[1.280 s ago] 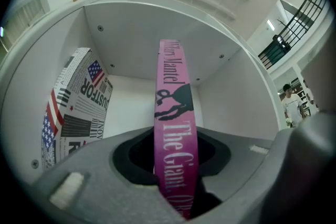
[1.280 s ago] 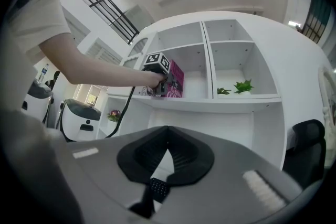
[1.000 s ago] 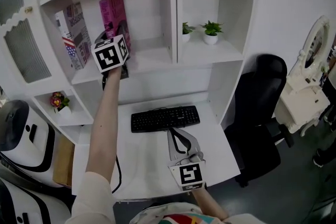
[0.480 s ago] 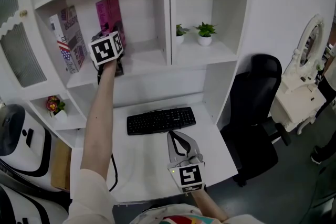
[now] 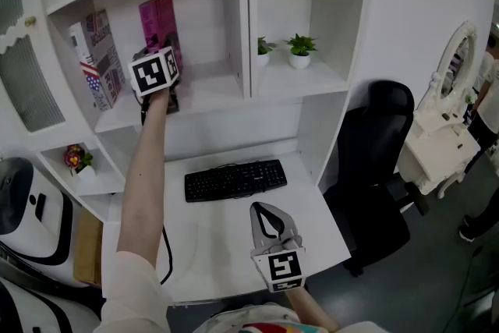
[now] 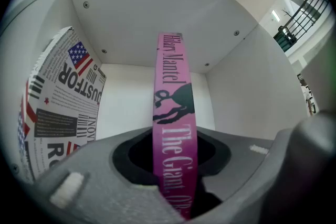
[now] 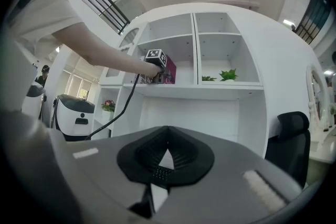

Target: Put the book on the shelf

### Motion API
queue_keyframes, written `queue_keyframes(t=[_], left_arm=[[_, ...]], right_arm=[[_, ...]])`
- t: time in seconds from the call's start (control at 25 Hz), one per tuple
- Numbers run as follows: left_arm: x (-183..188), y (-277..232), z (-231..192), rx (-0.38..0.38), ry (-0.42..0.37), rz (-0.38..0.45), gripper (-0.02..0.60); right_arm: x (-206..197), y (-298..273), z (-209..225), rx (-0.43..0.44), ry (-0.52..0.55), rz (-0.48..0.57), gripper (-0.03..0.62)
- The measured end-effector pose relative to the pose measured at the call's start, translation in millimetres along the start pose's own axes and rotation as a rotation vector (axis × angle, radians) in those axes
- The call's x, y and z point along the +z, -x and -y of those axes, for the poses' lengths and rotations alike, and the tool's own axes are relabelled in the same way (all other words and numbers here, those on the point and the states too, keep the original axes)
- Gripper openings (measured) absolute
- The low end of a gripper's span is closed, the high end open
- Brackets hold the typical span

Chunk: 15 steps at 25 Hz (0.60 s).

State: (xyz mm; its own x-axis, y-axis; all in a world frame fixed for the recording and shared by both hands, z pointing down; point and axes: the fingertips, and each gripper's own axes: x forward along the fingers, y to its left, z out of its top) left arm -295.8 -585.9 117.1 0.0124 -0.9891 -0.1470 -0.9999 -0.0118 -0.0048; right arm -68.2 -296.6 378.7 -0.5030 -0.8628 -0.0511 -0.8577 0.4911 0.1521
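The book [image 6: 175,128] is a slim paperback w/ a hot-pink spine. White lettering runs down it: the author, Hilary Mantel, at the top, then a title starting "The Giant". A black silhouette figure sits btw the two. In the head view its cover shows the same pink w/ dark print.

It stands upright in the upper left compartment of the white shelf [image 5: 210,93], spine facing out. The left gripper [image 5: 160,66] covers its bottom edge, so I can't tell if it rests on the board.

The left gripper reaches in about level & its jaws clamp the lower part of the spine, one pad on each side.

A second book [image 6: 58,113] w/ a newspaper-style cover, black headlines & a US flag, leans at the left of the same compartment. It's near the pink one but apart from it.

The right gripper [image 5: 260,208] is low over the near part of the white desk [image 5: 218,246], jaws together w/ nothing btw them. It's just on the near side of a black keyboard [image 5: 234,179].

Two small potted plants [image 5: 300,51] sit in the next compartment to the right. A black chair [image 5: 374,160] stands right of the desk.
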Motion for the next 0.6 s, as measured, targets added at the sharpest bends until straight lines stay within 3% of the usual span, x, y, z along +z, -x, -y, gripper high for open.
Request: queue_keyframes(t=[0.12,0.2,0.28,0.4,0.52,0.6], left_arm=[[-4,-3,1,-0.018,0.016,-0.027,0.149],[-18,-8,1,-0.033,0.027,-0.104,0.152],[-25,-8,-2,-0.032,0.034,-0.143,0.216],[-3,0,-6,-0.015,0.040,-0.015,0.327],[20,12,-6,0.008,0.026,0.115,0.341],[26,18,-5,-0.003,0.023,0.139,0.342]], right_arm=[[1,1,-2,0.004,0.002,-0.001,0.004],[2,1,-3,0.004,0.006,0.004,0.005],[3,3,-4,0.002,0.002,0.003,0.004],[2,5,-1,-0.008,-0.012,-0.003,0.005],[1,5,1,-0.010,-0.012,-0.004,0.004],[3,5,-2,-0.003,-0.010,0.002,0.005]])
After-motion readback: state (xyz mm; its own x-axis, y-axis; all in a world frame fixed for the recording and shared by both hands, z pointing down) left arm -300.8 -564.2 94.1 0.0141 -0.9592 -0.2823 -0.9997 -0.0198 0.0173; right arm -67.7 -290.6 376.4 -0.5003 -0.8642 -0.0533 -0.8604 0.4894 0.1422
